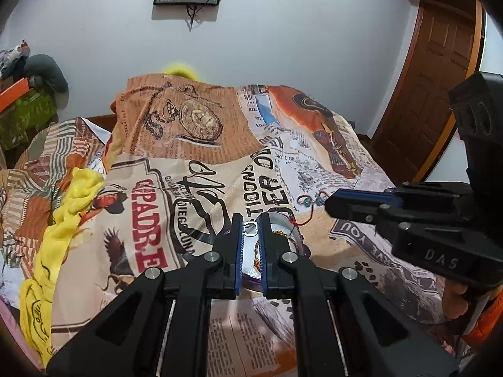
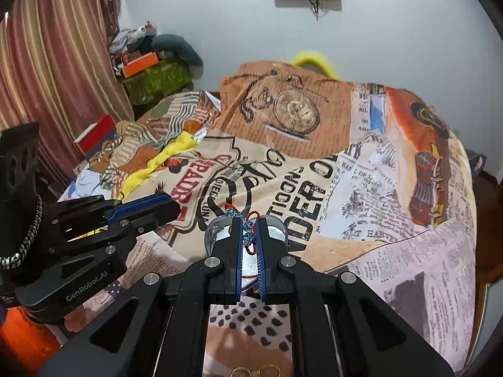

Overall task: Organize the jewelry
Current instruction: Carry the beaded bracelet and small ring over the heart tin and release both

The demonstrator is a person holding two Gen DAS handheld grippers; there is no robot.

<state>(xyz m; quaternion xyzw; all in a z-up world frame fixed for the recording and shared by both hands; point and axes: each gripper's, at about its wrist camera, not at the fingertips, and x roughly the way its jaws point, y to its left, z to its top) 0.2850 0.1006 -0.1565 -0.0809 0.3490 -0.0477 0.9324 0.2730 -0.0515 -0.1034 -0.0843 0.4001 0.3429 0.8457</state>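
Left wrist view: the left gripper [image 1: 251, 220] points forward and down over a bed [image 1: 361, 238] covered in a newspaper-print sheet. Its jaws are closed on a small silver ring-like piece [image 1: 250, 229], pinched right at the tips. Directly below and just beyond those tips sits a round clear dish [image 1: 283, 242] with a purple rim, already holding some beaded jewelry. The right gripper [image 1: 328, 202] comes in from the right edge, level with the dish's far rim, and a red cord with blue beads [image 1: 309, 202] dangles from its tip, trailing down into the dish. A yellow cloth [image 1: 59, 216] lies along the bed's left side.

Right wrist view: the right gripper [image 2: 250, 220] is clamped on the red cord with blue beads [image 2: 248, 234], which runs lengthwise between the blue pads and loops out past the tips. The dish [image 2: 217, 231] lies straight under the fingers, its rim showing on both sides. The left gripper [image 2: 176, 209] enters from the left, its tip just beside the dish's left rim. Two gold rings [image 2: 254, 370] rest on the sheet at the near edge of the bed, below the gripper.

Both pieces hang over the dish, so the next move likely depends on lowering straight down; the right gripper appears more centred over it than the left.
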